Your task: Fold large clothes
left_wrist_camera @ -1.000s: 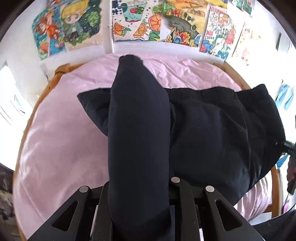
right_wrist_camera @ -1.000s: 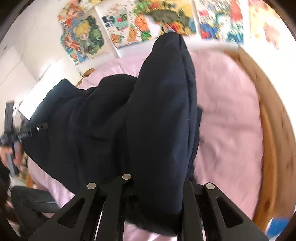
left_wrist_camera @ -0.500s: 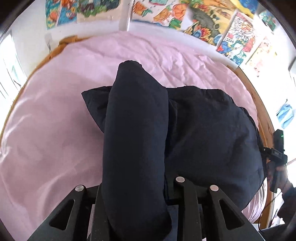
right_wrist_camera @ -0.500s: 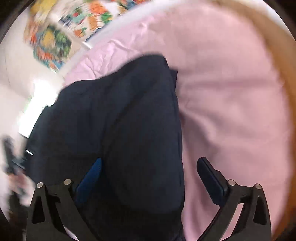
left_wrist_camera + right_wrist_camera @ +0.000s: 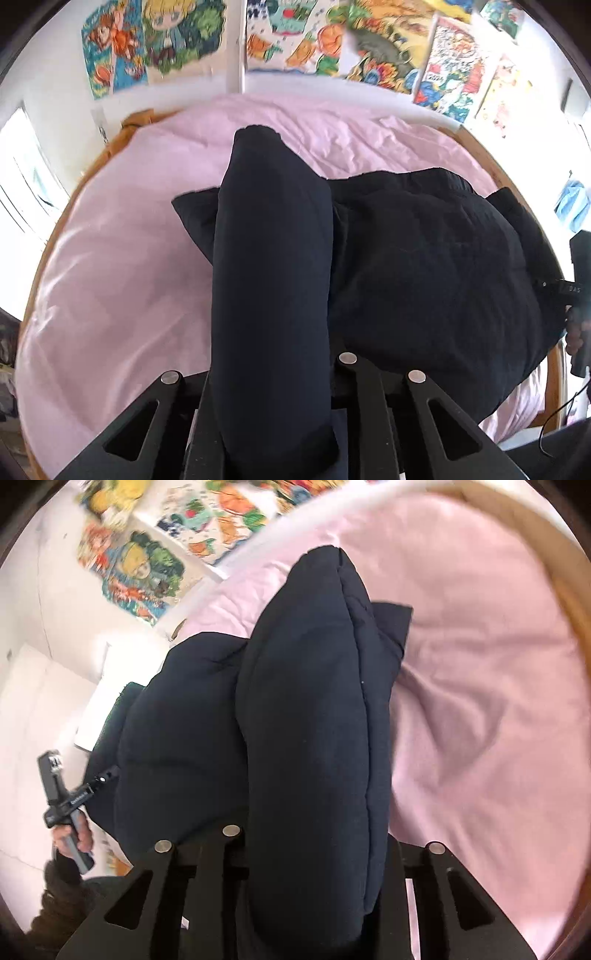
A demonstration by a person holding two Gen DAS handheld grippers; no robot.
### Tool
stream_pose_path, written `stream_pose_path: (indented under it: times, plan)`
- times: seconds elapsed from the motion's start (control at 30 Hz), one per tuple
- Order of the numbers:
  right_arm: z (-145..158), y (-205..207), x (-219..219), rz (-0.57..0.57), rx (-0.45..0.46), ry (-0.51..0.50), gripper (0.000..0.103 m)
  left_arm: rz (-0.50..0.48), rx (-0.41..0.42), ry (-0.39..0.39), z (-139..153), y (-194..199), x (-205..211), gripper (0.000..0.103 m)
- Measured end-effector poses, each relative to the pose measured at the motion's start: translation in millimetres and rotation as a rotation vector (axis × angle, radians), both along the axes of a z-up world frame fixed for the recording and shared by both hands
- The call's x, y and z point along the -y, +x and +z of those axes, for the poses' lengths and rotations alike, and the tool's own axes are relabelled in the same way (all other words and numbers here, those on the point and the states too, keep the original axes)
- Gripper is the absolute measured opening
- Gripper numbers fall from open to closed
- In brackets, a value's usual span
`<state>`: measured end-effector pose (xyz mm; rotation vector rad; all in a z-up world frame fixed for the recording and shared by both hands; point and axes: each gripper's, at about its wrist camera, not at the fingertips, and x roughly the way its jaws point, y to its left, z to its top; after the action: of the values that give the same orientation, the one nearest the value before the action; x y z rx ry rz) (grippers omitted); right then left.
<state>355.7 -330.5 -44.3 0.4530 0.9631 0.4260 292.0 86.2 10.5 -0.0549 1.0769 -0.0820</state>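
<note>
While both claws pinch padded cloth: the garment is held at two places so one edge can be carried as a fold, I judge.
Left claw (image 5: 271,417): closed on a thick roll of the dark jacket (image 5: 424,266), which bulges forward between its black fingers (image 5: 360,398).
Right claw (image 5: 314,893): likewise clamped on a puffy, seamed edge of the jacket (image 5: 184,731); the roll hides the pads, so the grip is read from cloth running down between the fingers (image 5: 218,871).
Why lifted: a bulky, quilted piece likely will not crease flat unless both ends rise together.
Jacket's place: its bulk lies on the pink bed (image 5: 122,266), toward the near side, with a corner flap spread on the sheet.
Bed frame (image 5: 569,590): wooden rim curving round the mattress.
Posters (image 5: 155,37): bright drawings on the far wall.
Hard to make out: sleeves, collar and zip cannot be told apart; fingertips are buried; how many layers are already folded is unclear; the right view is motion-blurred at the edges.
</note>
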Motion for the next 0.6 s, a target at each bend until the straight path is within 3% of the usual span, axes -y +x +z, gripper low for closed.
stream_pose_path:
  times: [0.13,0.23,0.37,0.5,0.57,0.6]
  plan:
    - [46.2,-35.1,-1.6,-0.024,0.039,-0.092,0.024,-0.001,0.019,-0.051,23.0,-32.9,-6.5,0.015]
    - [57.7,-67.9,5.3,-0.025,0.067,-0.156,0.024,-0.025,0.043,-0.045,28.3,-61.7,-6.4,0.015]
    - [32.8,-95.3,9.8,-0.092,0.043,-0.134,0.029,-0.011,0.042,-0.039,2.4,-80.0,-5.6,0.02]
    - [-5.6,-91.2,24.5,-0.204,-0.05,-0.133,0.05,0.022,0.021,-0.048,-16.1,-82.2,-7.9,0.039]
    - [-13.4,-91.4,31.1,-0.228,-0.062,-0.107,0.056,0.036,0.019,-0.069,-16.3,-81.5,-12.4,0.044]
    - [-14.0,-91.4,35.9,-0.251,-0.063,-0.095,0.065,0.055,0.012,-0.083,-16.7,-81.3,-15.3,0.05]
